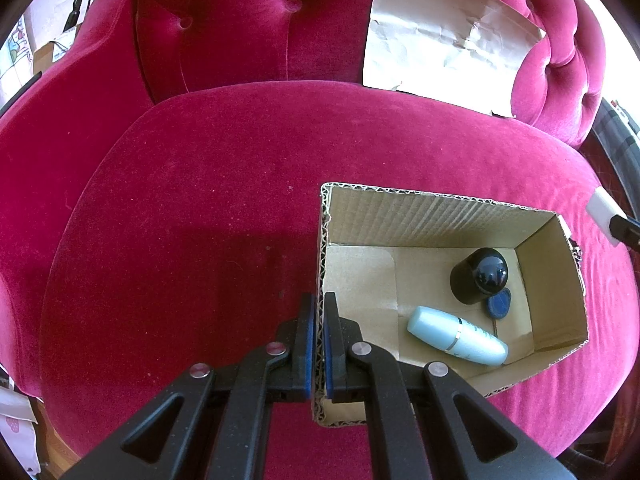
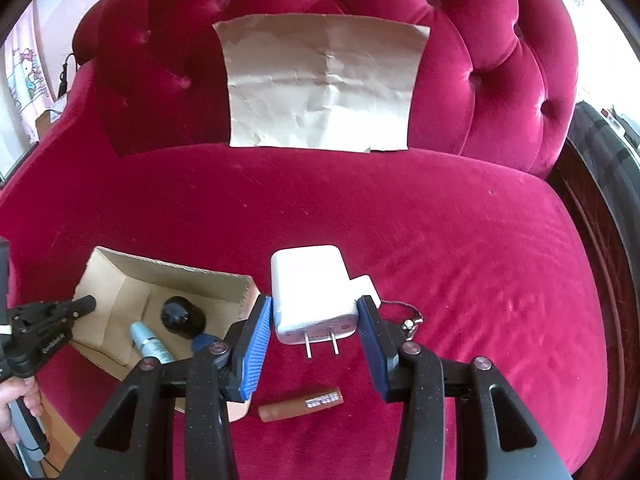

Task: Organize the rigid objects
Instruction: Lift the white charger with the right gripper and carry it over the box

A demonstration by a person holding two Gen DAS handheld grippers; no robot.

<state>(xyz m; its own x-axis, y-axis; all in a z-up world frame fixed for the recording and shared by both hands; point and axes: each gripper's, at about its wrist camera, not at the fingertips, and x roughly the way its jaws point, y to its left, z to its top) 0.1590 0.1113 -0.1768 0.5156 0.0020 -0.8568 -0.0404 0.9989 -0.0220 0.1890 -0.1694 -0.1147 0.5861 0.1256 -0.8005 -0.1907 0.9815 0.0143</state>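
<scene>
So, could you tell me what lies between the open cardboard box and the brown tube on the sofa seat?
In the right wrist view, only bare red velvet seat lies between cardboard box and brown tube.

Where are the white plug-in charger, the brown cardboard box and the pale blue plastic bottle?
White plug-in charger [image 2: 310, 292]: right wrist view, its broad top face.
Brown cardboard box [image 1: 432, 214]: left wrist view, inner far wall.
Pale blue plastic bottle [image 1: 456, 335]: left wrist view, mid-body.

No readable text anywhere; small print on left gripper [image 2: 86, 304] body and white charger [image 2: 312, 292] too blurred.
</scene>
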